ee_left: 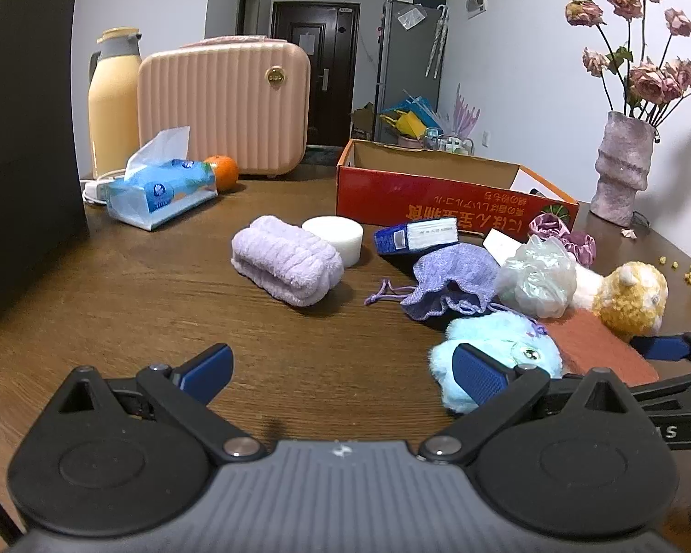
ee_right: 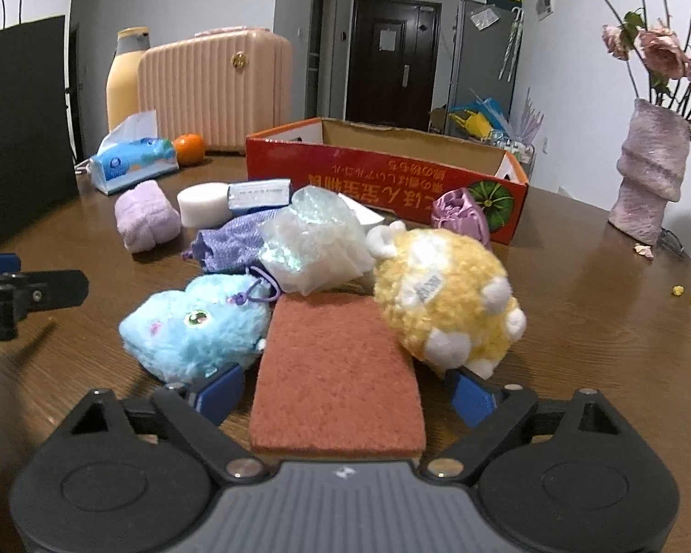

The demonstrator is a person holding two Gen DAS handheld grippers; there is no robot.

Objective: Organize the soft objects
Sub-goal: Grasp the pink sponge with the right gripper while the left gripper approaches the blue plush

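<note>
Straddling the near end of the rust-red scouring sponge (ee_right: 336, 368), the right tongs (ee_right: 345, 394) stand wide, one blue pad on each side of it and neither seen to press it, which reads as a line-up for a grasp, not a hold; the left tongs (ee_left: 345, 368) are likewise wide and hold nothing, hanging above bare desk (ee_left: 138, 299) with one pad just in front of the blue plush (ee_left: 502, 355), probably waiting for a turn; the soft things lie heaped together just ahead, the blue plush and the yellow plush (ee_right: 442, 299) flanking the sponge and touching it, then the mesh bath pouf (ee_right: 313, 239), the lilac drawstring pouch (ee_left: 451, 281), the rolled lilac towel (ee_left: 285, 258) and a white foam puck (ee_left: 336, 237); behind them the open red carton (ee_right: 382, 175) sits within reach, the likely place for them; farther back stand a tissue pack (ee_left: 161, 189), an orange (ee_left: 223, 170) and a pink case (ee_left: 225, 106).
</note>
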